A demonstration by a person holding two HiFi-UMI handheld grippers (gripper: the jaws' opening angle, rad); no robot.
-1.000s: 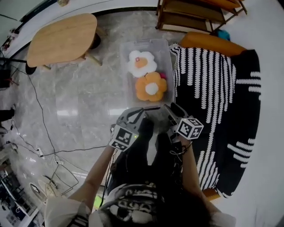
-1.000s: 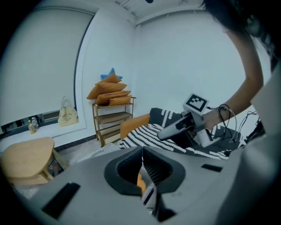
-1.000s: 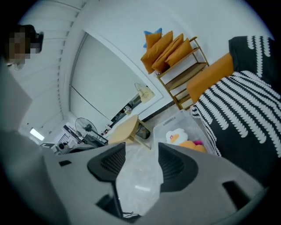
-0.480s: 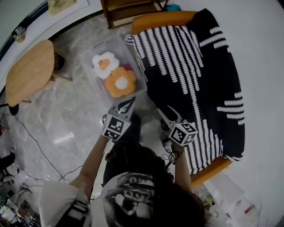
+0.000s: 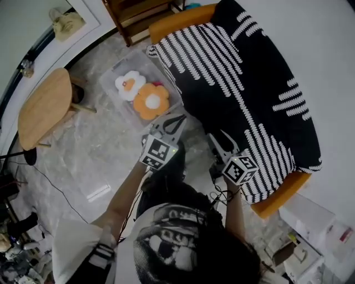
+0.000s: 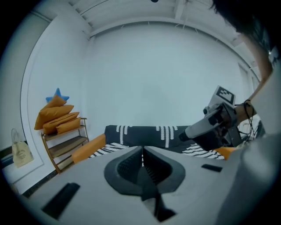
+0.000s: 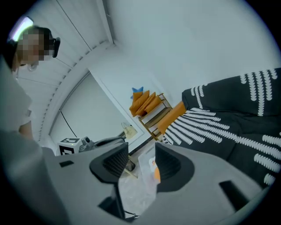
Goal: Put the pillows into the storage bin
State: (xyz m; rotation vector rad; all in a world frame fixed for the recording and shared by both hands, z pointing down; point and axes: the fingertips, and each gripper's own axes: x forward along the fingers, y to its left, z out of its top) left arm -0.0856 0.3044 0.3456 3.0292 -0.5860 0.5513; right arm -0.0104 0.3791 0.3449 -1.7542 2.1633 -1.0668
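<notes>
Head view, from above: the person (image 5: 177, 244) fills the lower edge, with both arms stretched forward. The left gripper (image 5: 176, 121) has its jaws pressed together with nothing between them, and its tips are close to the near corner of the storage bin (image 5: 108, 89). The right gripper (image 5: 221, 137) has its jaws apart, having just been closing, with nothing between them; it hangs just beside the edge of the striped throw (image 5: 249, 83). The clear bin stands on the marble floor (image 5: 83, 150), between the wooden table (image 5: 44, 108) and the sofa (image 5: 177, 23). Inside it lie the white flower pillow (image 5: 129, 84) and the orange flower pillow (image 5: 151, 100), touching side by side. Farthest off is a wooden shelf (image 5: 136, 15) by the wall
</notes>
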